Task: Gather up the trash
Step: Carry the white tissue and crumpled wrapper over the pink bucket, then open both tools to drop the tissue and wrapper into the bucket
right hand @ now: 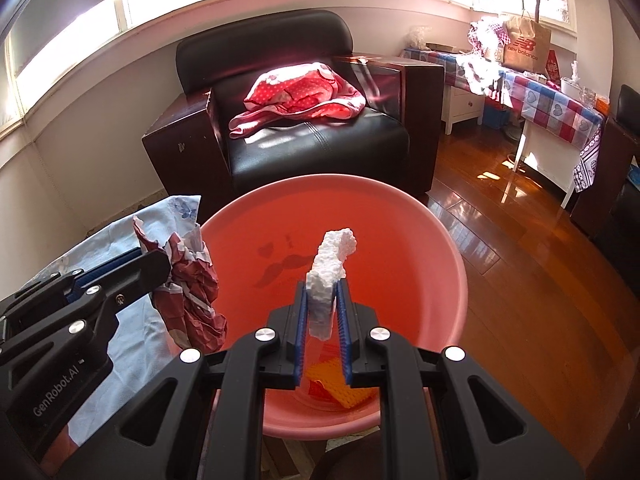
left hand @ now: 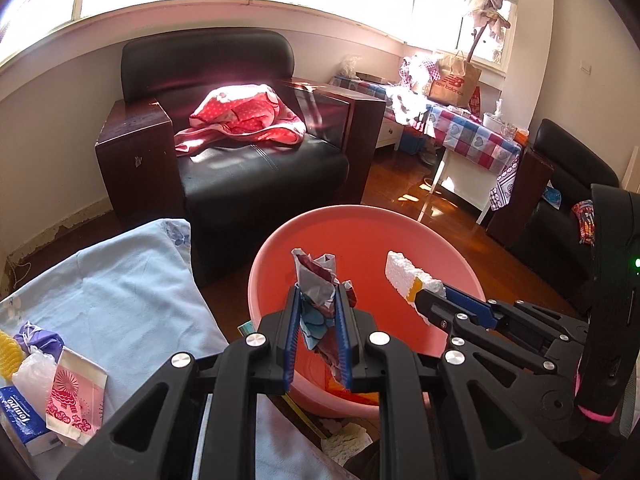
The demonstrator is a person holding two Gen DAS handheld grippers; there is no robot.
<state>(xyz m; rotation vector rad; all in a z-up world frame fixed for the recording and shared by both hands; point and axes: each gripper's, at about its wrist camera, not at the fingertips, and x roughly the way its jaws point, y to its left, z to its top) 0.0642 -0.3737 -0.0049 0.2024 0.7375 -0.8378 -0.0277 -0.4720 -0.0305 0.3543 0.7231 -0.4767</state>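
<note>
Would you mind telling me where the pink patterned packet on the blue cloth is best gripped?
Grip the pink patterned packet at its raised top edge, coming from above: it lies flat on the blue cloth, with the tissue pack crowding its left side.

Two wrist cameras look down past their jaws, close over a pink basin (left hand: 400, 232); both share the armchair (right hand: 304, 152) beyond.

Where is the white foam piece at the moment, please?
The white foam piece is clamped in the right gripper, held above the pink basin, to the right of the crumpled wrapper in the left gripper.
</note>
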